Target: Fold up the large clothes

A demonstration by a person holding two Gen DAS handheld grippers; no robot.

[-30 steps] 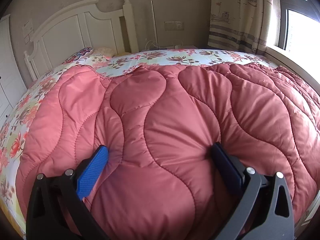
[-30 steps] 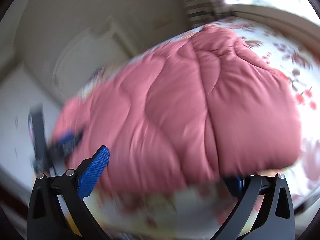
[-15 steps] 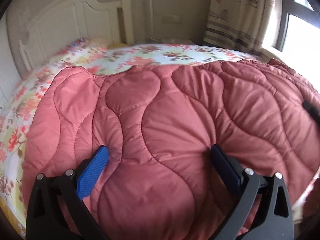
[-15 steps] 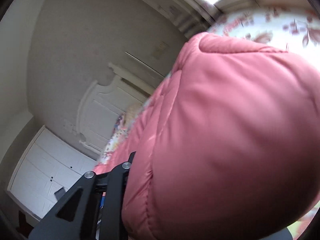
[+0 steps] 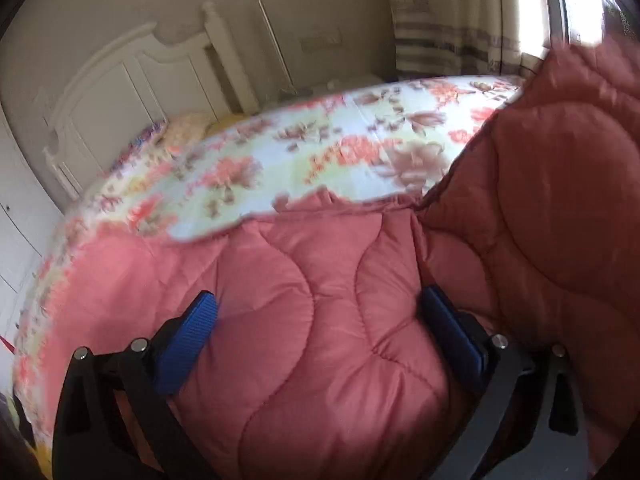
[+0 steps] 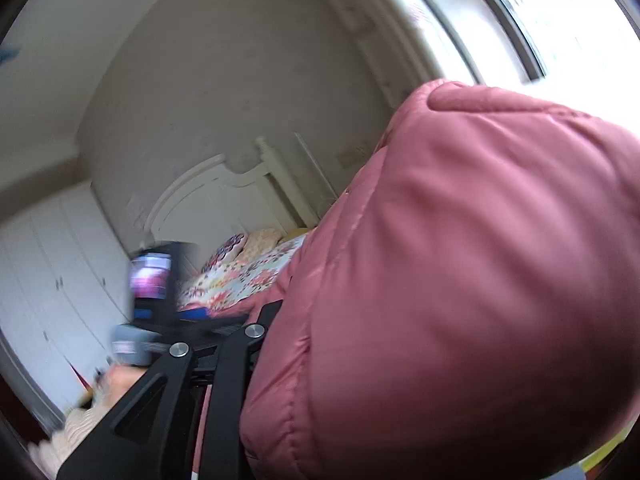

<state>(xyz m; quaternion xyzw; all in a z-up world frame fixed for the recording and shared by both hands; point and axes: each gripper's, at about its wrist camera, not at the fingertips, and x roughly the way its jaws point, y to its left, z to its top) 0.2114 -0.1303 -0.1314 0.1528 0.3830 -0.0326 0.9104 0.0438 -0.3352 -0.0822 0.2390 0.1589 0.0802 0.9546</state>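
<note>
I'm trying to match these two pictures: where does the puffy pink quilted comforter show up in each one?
Left wrist view: the pink quilted comforter fills the lower half and the right side, bulging between the left gripper's blue pads.
Right wrist view: it fills the right and lower part, close to the lens.
Shared landmark: the white wooden headboard.

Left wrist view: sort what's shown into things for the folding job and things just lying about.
For the job:
pink quilt
left gripper, closed on a fold of the quilt
bed, the surface it lies on

Lying about:
pillows
headboard
curtain
</note>
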